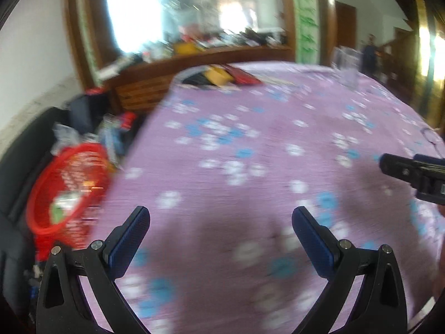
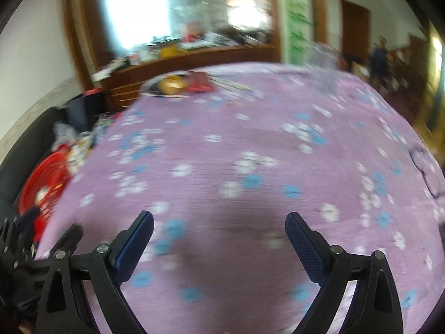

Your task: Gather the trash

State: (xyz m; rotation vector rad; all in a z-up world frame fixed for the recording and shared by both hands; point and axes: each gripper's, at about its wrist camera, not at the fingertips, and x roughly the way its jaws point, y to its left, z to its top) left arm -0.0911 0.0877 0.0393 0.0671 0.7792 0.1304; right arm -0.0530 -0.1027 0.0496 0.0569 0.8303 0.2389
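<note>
A red mesh basket (image 1: pixel 66 186) with some wrappers inside sits off the table's left edge; it also shows in the right wrist view (image 2: pixel 44 183). My left gripper (image 1: pixel 221 217) is open and empty above the purple flowered tablecloth (image 1: pixel 250 144). My right gripper (image 2: pixel 219 222) is open and empty above the same cloth (image 2: pixel 236 144). The right gripper's body shows at the right edge of the left view (image 1: pixel 414 172). Both views are motion-blurred.
A pile of yellow and red items (image 1: pixel 222 76) lies at the table's far edge. A clear glass container (image 1: pixel 346 66) stands at the far right. Eyeglasses (image 2: pixel 425 172) lie at the right. A cluttered wooden dresser (image 1: pixel 172 64) with a mirror stands behind. Bags and wrappers (image 1: pixel 105 130) lie left.
</note>
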